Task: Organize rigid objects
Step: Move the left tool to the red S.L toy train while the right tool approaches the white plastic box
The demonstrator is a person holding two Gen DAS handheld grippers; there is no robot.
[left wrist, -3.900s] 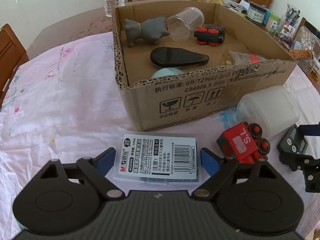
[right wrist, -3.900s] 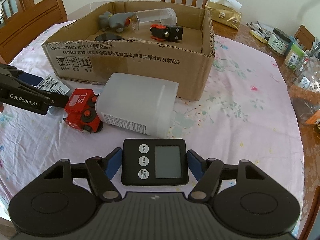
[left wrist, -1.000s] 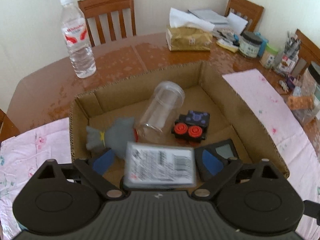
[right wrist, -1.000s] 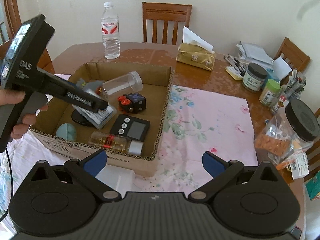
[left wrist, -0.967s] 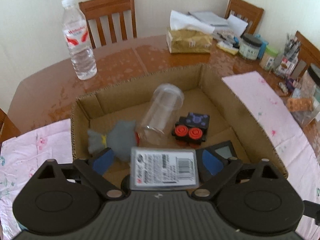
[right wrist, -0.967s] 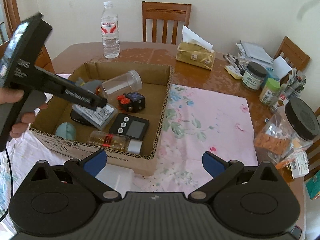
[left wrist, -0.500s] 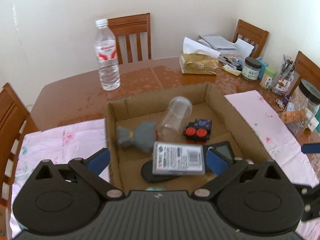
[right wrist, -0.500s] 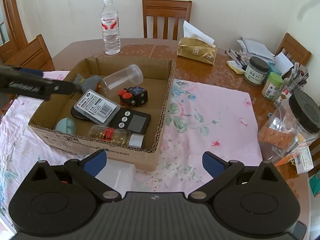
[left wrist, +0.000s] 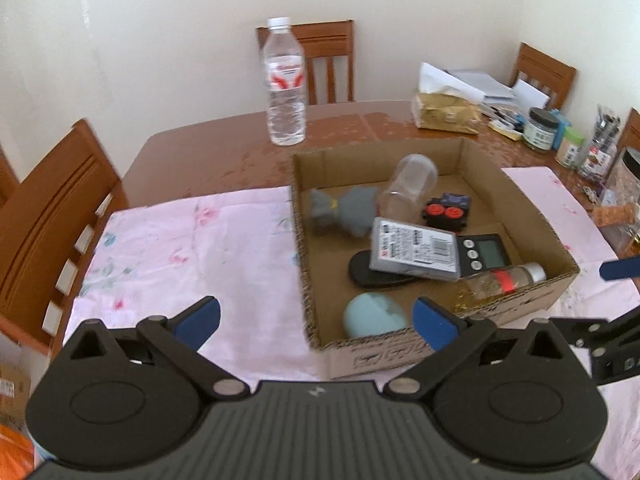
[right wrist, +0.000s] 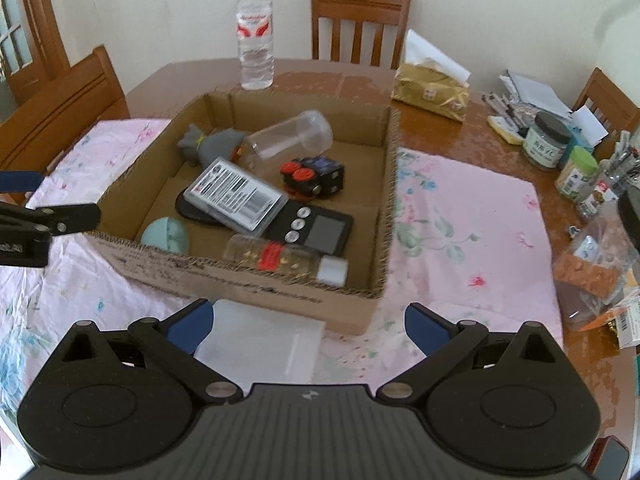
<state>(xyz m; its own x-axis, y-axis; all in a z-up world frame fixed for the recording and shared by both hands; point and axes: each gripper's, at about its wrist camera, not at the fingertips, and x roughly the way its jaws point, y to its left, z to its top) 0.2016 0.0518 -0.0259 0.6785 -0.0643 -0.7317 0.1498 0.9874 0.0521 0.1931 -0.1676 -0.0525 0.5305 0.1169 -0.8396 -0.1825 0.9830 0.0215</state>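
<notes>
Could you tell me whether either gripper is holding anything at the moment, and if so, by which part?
Nothing is held. The left gripper and the right gripper both stand open and empty.

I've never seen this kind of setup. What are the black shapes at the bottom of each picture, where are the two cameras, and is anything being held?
No robot here: a person carries a hand-held gripper in each hand, with a wide-angle camera on each looking along its two blue-tipped fingers. The black shapes are the tools themselves. One picture comes from the left hand-held gripper, the other from the right hand-held gripper. Both stand open and hold nothing; the left one's jaws have just been opening. On the table sits a cardboard box holding a labelled case, a timer, a toy train and other small things. A white container lies outside, just below the right one.
</notes>
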